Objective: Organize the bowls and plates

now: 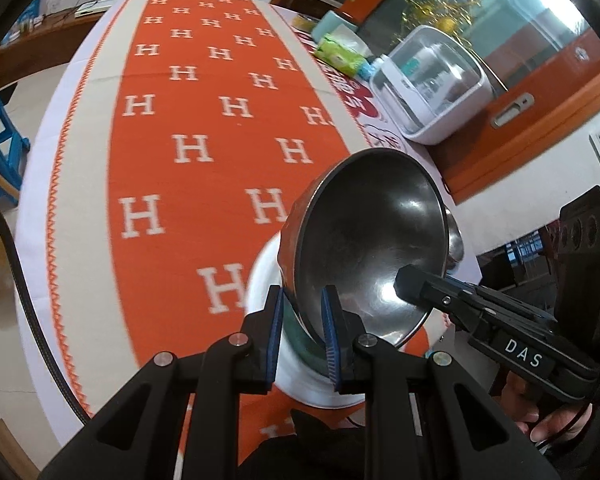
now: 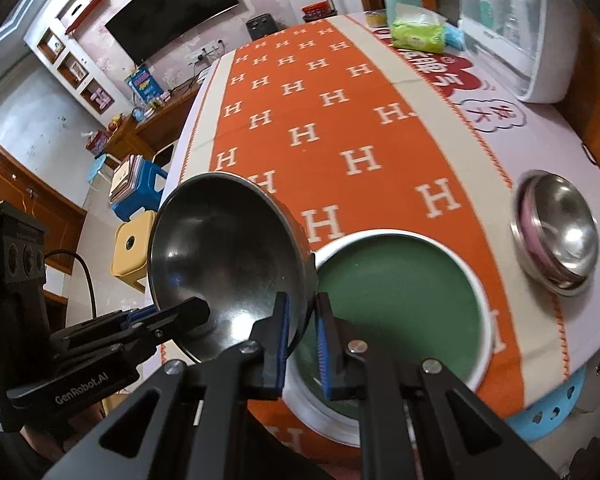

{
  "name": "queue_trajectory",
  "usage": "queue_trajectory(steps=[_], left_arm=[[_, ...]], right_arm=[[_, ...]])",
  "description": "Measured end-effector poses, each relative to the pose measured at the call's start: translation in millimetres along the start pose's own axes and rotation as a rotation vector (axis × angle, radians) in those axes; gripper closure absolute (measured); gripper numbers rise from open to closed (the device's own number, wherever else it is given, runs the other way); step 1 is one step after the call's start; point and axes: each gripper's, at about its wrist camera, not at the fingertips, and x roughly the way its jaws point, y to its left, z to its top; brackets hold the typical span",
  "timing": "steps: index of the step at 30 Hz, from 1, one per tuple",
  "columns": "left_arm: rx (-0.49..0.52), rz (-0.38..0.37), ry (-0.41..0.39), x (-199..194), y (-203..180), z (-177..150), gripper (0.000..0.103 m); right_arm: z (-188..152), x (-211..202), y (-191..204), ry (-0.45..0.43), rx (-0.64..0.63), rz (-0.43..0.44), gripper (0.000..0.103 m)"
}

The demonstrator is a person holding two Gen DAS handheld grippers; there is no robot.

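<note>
Orange cloth covers the table; a green plate with white rim lies on it. Shiny steel bowl, tilted, hangs above the plate, its rim clamped by left gripper and right gripper.

A bowl hangs tilted above the table, over the plate's nine o'clock edge. A stack of bowls sits at the plate's two o'clock. At twelve, far back, a lidded container stands right of a tissue pack.
</note>
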Motion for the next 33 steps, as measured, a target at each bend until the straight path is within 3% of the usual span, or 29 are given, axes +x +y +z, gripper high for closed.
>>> queue_trajectory(steps=[16, 33], left_arm=[[0.063, 0.002, 0.061, 49, -110, -11, 0.085], [0.077, -0.004, 0.087, 115, -204, 5, 0.085]], right_arm=[[-11, -40, -103, 0.021, 0.091, -0.004, 0.091], [9, -61, -208, 0.06, 0.121, -0.022, 0.091]])
